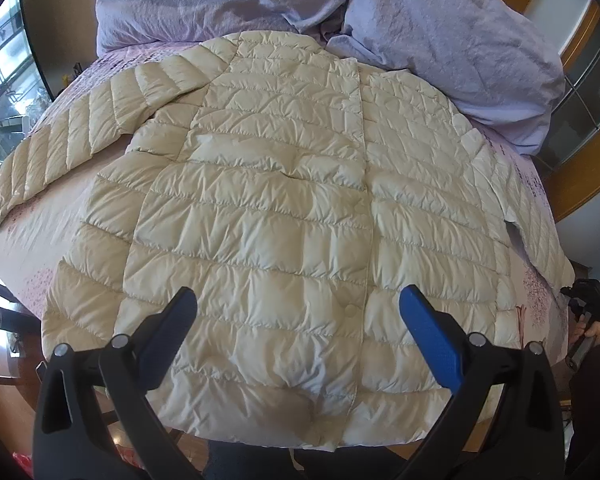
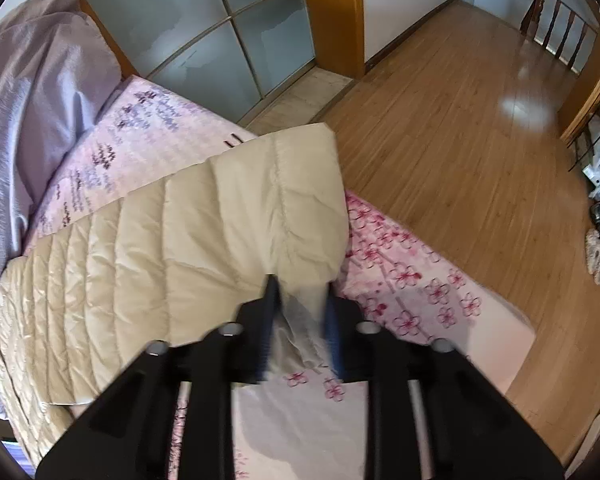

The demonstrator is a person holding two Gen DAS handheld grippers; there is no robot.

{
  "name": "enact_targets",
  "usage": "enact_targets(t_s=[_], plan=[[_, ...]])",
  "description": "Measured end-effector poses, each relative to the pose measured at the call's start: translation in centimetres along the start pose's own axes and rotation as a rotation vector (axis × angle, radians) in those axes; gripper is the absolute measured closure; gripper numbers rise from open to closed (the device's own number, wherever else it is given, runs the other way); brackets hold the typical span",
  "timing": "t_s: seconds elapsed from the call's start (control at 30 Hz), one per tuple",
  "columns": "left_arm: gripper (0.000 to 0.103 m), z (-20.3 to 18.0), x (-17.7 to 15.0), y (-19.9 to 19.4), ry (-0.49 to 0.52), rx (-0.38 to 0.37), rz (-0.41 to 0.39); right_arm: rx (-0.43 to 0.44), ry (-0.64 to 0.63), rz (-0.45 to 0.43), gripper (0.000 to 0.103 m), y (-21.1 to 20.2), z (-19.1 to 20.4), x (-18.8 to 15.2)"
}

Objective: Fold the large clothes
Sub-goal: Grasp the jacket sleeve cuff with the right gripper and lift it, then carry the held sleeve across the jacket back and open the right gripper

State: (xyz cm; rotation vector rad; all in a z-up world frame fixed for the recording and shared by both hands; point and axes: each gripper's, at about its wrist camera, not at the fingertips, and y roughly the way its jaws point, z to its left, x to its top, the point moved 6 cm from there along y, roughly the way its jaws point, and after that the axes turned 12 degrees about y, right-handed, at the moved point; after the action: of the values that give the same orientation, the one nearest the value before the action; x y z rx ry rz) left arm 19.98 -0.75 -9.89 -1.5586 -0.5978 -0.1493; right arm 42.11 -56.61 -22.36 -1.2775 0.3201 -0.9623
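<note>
Left gripper: lower centre of the left wrist view, black arms with blue pads, jaws wide apart, nothing between them; it hangs over the hem of the jacket.

Jacket: cream quilted down jacket, lying flat and front-up on the bed, filling the middle of the left wrist view. The front placket runs up the centre, with a snap button near the hem. One sleeve stretches out to the left of the frame; the other lies toward the right edge and fills the middle of the right wrist view.

Right gripper: lower centre of the right wrist view, jaws narrow, pinched on the cuff end of that sleeve, with cream fabric bunched between the blue pads. The picture is blurred here.

Bed sheet: pink with a blossom print, under the jacket and bare at the lower right of the right wrist view.

Bedding: lilac pillows or quilt, heaped at the top of the left wrist view, touching the jacket's collar end.

Wooden floor: upper right of the right wrist view, with a frosted glass sliding door at upper centre.

No containers in view.
</note>
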Motion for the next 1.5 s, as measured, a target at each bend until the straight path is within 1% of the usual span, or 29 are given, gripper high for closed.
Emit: enact_targets(t_s=[0.07, 0.13, 0.23, 0.3, 0.37, 0.5, 0.53, 0.67, 0.83, 0.93, 0.97, 1.13, 1.23, 1.4, 1.5], plan=[[0.002, 0.3, 0.1, 0.0, 0.006, -0.004, -0.009, -0.004, 0.012, -0.017, 0.096, -0.5, 0.5, 0.0], [0.002, 1.1, 0.4, -0.2, 0.013, -0.006, -0.018, -0.004, 0.017, -0.044, 0.097, -1.3, 1.3, -0.2], [0.002, 2.7, 0.7, -0.2, 0.008, 0.002, -0.026, 0.001, -0.027, -0.102, 0.097, -3.4, 3.4, -0.6], [0.002, 4.1, 0.7, -0.2, -0.002, 0.009, -0.028, 0.014, -0.088, -0.146, 0.097, -5.1, 6.2, -1.4], [0.002, 5.7, 0.8, -0.2, -0.013, 0.016, -0.029, 0.038, -0.143, -0.169, 0.097, -6.4, 9.0, -2.6], [0.002, 8.6, 1.0, -0.3, -0.032, 0.033, -0.039, 0.106, -0.259, -0.185, 0.097, -8.1, 15.7, -6.0], [0.002, 9.2, 1.1, -0.3, -0.036, 0.034, -0.043, 0.133, -0.300, -0.182, 0.097, -8.6, 17.9, -7.5], [0.002, 11.6, 1.6, -0.5, -0.050, 0.044, -0.067, 0.214, -0.405, -0.142, 0.097, -9.5, 24.5, -12.8], [0.002, 14.2, 2.0, -0.7, -0.066, 0.068, -0.080, 0.285, -0.556, -0.063, 0.097, -9.7, 31.9, -21.0], [0.002, 15.7, 1.8, -0.6, -0.080, 0.077, -0.073, 0.299, -0.630, -0.019, 0.097, -9.3, 34.6, -25.1], [0.002, 16.2, 1.7, -0.5, -0.085, 0.081, -0.070, 0.303, -0.665, -0.001, 0.097, -9.0, 35.7, -27.1], [0.002, 18.2, 1.2, -0.4, -0.109, 0.097, -0.064, 0.331, -0.767, 0.072, 0.097, -8.8, 38.1, -34.5], [0.002, 19.5, 1.1, -0.6, -0.126, 0.110, -0.069, 0.350, -0.813, 0.098, 0.097, -9.1, 39.5, -37.8], [0.002, 20.8, 1.0, -0.6, -0.146, 0.124, -0.065, 0.373, -0.841, 0.139, 0.097, -9.3, 41.6, -41.2], [0.002, 21.2, 1.0, -0.6, -0.151, 0.126, -0.065, 0.379, -0.841, 0.170, 0.097, -9.0, 42.0, -42.6]])
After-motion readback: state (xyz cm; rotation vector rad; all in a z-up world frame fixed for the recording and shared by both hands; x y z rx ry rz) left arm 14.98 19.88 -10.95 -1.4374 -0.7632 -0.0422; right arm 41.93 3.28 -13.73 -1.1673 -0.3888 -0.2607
